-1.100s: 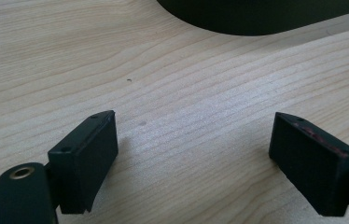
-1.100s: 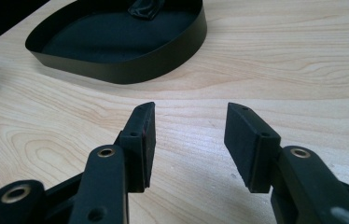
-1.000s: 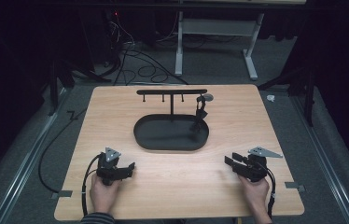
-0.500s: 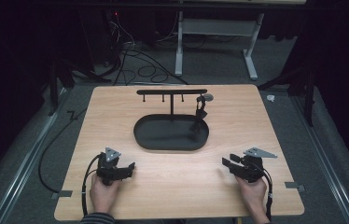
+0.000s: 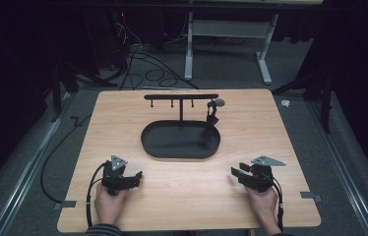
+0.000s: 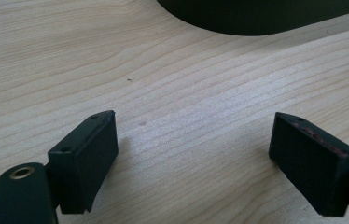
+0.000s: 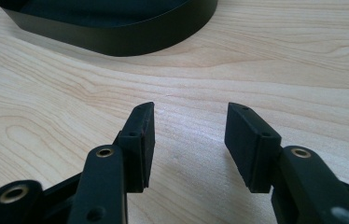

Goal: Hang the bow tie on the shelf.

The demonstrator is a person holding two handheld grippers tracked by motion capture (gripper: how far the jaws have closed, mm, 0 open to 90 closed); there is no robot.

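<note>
A black oval tray (image 5: 152, 142) lies at the middle of the wooden table (image 5: 280, 128). From it rises a black T-shaped rack (image 5: 181, 97) with small hooks under its bar. A dark item with a grey round top (image 5: 214, 114) hangs from the bar's right end down into the tray. My left gripper (image 5: 134, 178) rests near the front left of the table, held by a hand, with jaws wide open over bare wood (image 6: 193, 116). At the front right my right gripper (image 5: 237, 173) is also open and holds nothing (image 7: 190, 106). The tray wall (image 7: 116, 39) lies ahead of it.
Cables (image 5: 142, 64) and a white desk frame (image 5: 231, 34) sit on the dark floor beyond the table's far edge. A black cable (image 5: 56, 152) trails off the table's left side. Bare wood surrounds the tray (image 6: 256, 16) on all sides.
My right gripper has shifted a little to the left along the front of the table. The left gripper and the rack stay where they were.
</note>
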